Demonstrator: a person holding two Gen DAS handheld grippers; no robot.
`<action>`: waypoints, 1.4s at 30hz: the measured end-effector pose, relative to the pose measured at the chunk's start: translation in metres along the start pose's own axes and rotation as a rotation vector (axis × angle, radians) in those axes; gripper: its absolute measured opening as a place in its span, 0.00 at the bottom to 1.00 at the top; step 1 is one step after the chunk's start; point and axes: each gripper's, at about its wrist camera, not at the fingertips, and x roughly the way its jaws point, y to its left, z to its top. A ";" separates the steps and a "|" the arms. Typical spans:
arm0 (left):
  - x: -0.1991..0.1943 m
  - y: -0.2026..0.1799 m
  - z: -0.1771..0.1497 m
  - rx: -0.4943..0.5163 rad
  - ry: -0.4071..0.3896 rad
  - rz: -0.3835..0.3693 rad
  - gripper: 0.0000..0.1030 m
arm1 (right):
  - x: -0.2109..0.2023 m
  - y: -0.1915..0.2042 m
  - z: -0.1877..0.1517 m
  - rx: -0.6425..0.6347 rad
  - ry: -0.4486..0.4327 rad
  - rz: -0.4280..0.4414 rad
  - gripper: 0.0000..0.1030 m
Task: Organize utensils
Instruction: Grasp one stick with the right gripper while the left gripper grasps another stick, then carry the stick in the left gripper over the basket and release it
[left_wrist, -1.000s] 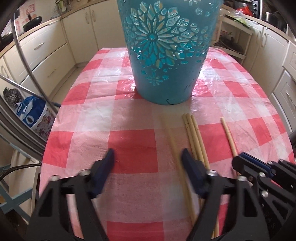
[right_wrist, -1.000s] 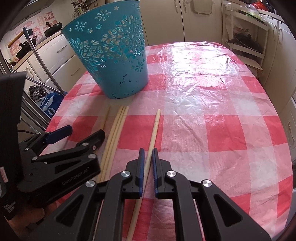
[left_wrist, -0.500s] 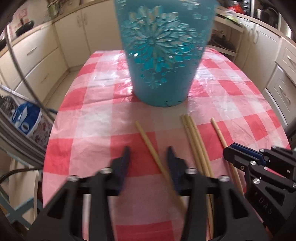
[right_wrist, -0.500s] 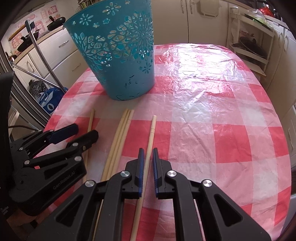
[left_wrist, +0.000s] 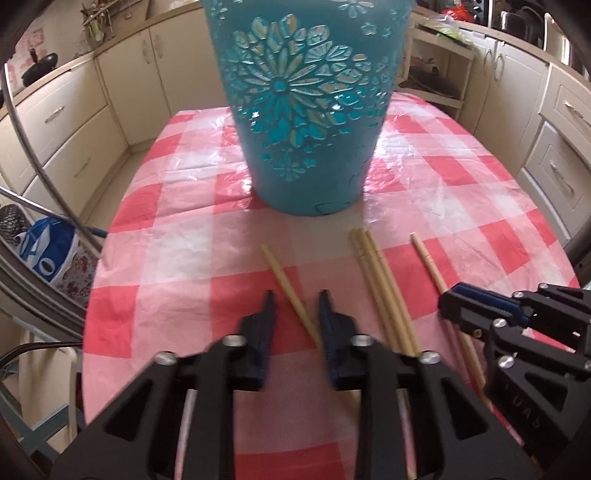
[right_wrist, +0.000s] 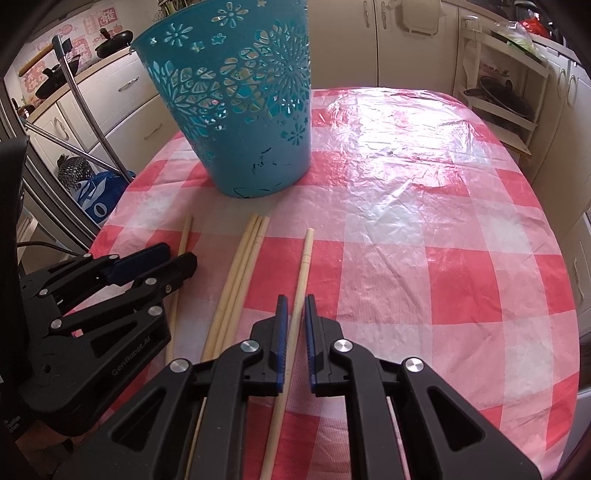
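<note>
A teal cut-out bucket (left_wrist: 306, 110) (right_wrist: 240, 110) stands on the red-and-white checked table (left_wrist: 177, 302). In front of it lie several wooden chopsticks. My left gripper (left_wrist: 297, 299) (right_wrist: 181, 254) straddles the leftmost chopstick (left_wrist: 284, 280) (right_wrist: 186, 236); its jaws are closing, the stick slants between them against the right pad, and a gap shows at the left pad. Three chopsticks (left_wrist: 373, 269) (right_wrist: 247, 251) lie bundled in the middle. My right gripper (right_wrist: 296, 299) (left_wrist: 452, 306) is shut on the rightmost chopstick (right_wrist: 306, 254) (left_wrist: 424, 254).
Cream kitchen cabinets (left_wrist: 66, 122) ring the table. A blue bag (left_wrist: 44, 251) and metal tubes (right_wrist: 88, 110) sit off the left edge. A white shelf rack (right_wrist: 498, 92) stands at the back right. The cloth right of the chopsticks (right_wrist: 424, 240) is bare.
The left gripper's jaws have narrowed from wide apart to close around the leftmost chopstick, which has swung diagonal. The right gripper has stayed shut on its chopstick.
</note>
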 end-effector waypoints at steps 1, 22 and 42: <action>0.000 -0.001 0.001 0.004 0.001 -0.007 0.05 | 0.000 0.000 0.000 0.000 -0.002 -0.001 0.09; -0.119 0.018 0.013 -0.101 -0.332 -0.132 0.04 | 0.000 0.001 -0.001 0.000 -0.012 -0.008 0.09; -0.170 0.057 0.158 -0.329 -0.851 -0.181 0.04 | -0.001 -0.005 -0.001 0.025 -0.005 0.025 0.12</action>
